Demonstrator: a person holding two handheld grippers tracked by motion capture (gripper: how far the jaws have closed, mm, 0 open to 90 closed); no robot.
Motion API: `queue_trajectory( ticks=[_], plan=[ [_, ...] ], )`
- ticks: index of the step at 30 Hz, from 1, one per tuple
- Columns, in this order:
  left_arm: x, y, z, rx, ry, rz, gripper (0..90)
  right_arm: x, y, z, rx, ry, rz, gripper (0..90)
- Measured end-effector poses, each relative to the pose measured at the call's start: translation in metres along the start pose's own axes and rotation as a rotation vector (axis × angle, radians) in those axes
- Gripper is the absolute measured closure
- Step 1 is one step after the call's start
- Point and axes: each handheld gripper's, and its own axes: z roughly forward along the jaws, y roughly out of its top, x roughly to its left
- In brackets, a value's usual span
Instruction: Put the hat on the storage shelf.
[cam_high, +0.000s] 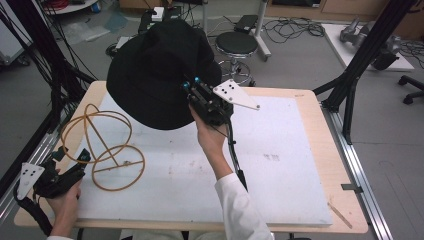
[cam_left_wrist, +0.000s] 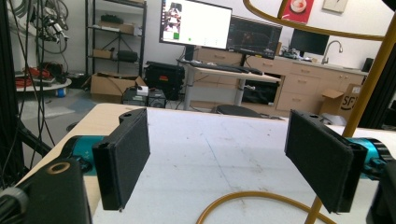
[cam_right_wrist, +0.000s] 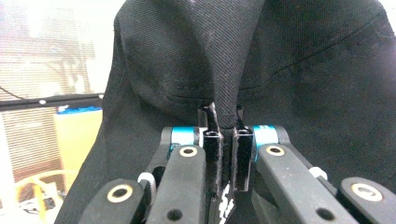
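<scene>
Black fabric fills the space just ahead of the right gripper (cam_high: 192, 86): a dark bucket hat (cam_high: 155, 70) hangs off its tip, lifted clear of the tabletop (cam_high: 280, 150) and held over the far left part of the white mat. In the right gripper view the two jaws stand pressed together with a fold of the hat's cloth (cam_right_wrist: 224, 93) pinched between them, so the gripper is clamped on the hat, and the rest of the hat spreads up and away from the jaws on both sides. From above, the hat sits beyond and to the left of the hand (cam_high: 210, 135) that carries this gripper, with the grey three-cornered plate sticking out to the right of it and a white sleeve (cam_high: 242, 210) coming in from the bottom edge. Over at the near left corner the left gripper (cam_high: 67, 165) rests low by the tabletop edge, its jaws spread wide with nothing between the pads; a golden wire stand (cam_high: 107, 145) made of hoops stands just beside it, and in the left gripper view one upright of that stand (cam_left_wrist: 369, 88) rises close behind the right-hand pad while a curved hoop runs across the mat below. Hat and stand are apart, the hat's rim hanging above and beyond the stand's upper hoop.
</scene>
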Motion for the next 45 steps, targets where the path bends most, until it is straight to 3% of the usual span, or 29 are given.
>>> queue_trajectory(
  ticks=[10,28,32,45],
  plan=[
    [0.0,0.0,0.0,-0.002,0.0,0.002,22.4,0.024,0.006,0.007,-0.008,0.086,0.005,86.9],
    [0.0,0.001,-0.001,-0.004,-0.002,0.001,22.4,0.071,-0.002,0.027,0.049,0.231,-0.033,86.9],
    [0.001,0.001,-0.001,-0.004,0.0,0.0,22.4,0.087,-0.007,0.035,0.082,0.261,-0.049,86.9],
    [0.001,0.001,-0.002,-0.01,0.007,-0.005,22.4,0.111,-0.032,0.05,0.219,0.326,-0.067,86.8]
  ],
)
